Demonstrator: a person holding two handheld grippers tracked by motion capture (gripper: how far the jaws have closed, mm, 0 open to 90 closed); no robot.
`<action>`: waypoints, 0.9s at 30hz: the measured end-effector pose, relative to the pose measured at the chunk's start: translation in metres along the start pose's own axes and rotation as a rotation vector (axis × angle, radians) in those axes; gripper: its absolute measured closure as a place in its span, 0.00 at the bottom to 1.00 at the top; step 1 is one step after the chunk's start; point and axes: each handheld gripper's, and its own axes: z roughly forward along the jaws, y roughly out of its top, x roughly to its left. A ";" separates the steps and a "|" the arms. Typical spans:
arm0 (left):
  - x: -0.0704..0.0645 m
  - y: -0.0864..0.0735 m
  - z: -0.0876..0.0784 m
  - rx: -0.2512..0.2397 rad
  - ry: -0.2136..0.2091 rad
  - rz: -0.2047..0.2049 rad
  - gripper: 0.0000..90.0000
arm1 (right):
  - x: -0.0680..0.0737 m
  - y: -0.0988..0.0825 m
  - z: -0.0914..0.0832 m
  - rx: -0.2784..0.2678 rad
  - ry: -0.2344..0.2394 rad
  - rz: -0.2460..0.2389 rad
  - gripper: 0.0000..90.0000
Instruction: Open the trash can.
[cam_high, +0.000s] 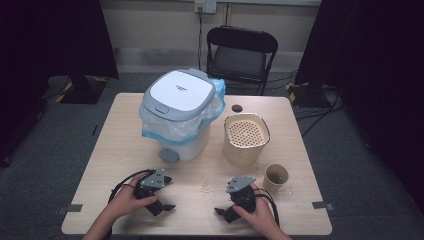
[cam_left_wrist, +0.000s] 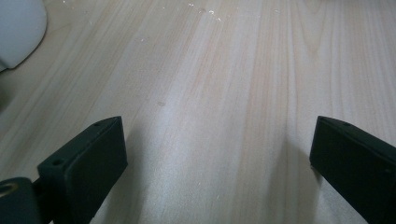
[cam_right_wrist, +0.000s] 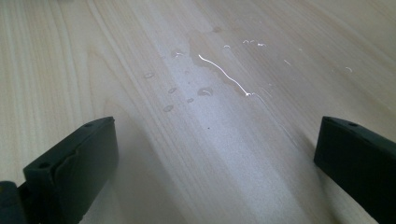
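I am resting both wide-open, empty grippers, left gripper (cam_high: 161, 196) and right gripper (cam_high: 226, 201), flanking the water spill (cam_high: 209, 186), near the cup (cam_high: 276, 178).

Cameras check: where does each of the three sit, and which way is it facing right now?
High view: above the near table edge, looking forward and down on the bin, both hands and grippers.
Left gripper view: on the left gripper, facing bare table between open jaws.
Right gripper view: on the right gripper, facing the wet patch.
Shared: high and right gripper views show the wet patch.
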 end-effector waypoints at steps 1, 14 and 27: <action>0.000 0.000 0.000 0.000 0.005 -0.002 0.04 | 0.000 0.000 0.000 0.000 0.001 0.000 0.00; -0.001 0.005 -0.019 0.045 0.064 -0.106 0.19 | -0.001 0.001 0.001 -0.001 0.010 -0.012 0.00; -0.003 0.025 -0.064 -0.017 0.118 -0.274 0.18 | -0.001 0.001 0.001 -0.001 0.012 -0.013 0.00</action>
